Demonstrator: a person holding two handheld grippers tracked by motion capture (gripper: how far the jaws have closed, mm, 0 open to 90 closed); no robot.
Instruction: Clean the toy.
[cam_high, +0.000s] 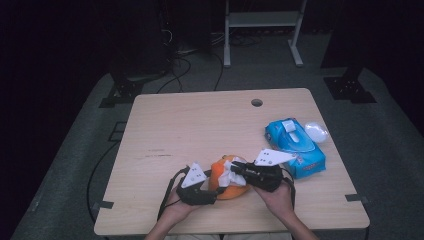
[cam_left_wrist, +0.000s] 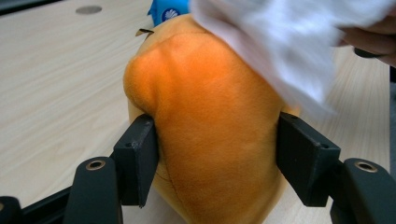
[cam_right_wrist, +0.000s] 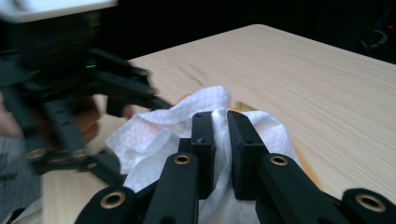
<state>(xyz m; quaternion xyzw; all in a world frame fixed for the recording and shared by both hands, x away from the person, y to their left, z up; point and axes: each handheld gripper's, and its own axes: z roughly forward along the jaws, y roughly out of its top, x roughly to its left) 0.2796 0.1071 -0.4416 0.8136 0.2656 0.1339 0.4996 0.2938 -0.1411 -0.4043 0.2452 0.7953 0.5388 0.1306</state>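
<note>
A soft orange toy (cam_high: 226, 181) sits on the wooden bench (cam_high: 200, 125), near the front edge, right in front of the person. The left gripper (cam_left_wrist: 215, 158) grips the toy: its two black jaws press into the toy's sides, one on each side, and the soft cloth bulges between them. The right gripper (cam_right_wrist: 220, 140) has its jaws clamped tight on a white wipe (cam_right_wrist: 154, 130). A fold of the wipe sticks up between them. The wipe lies on top of the orange toy, touching it. From above, both hands come in from the front edge, and the two grippers meet at the toy, the left one at its left and the right one at its right. A blue pack of wipes (cam_high: 295, 142) lies on the bench, just beside the right gripper.
</note>
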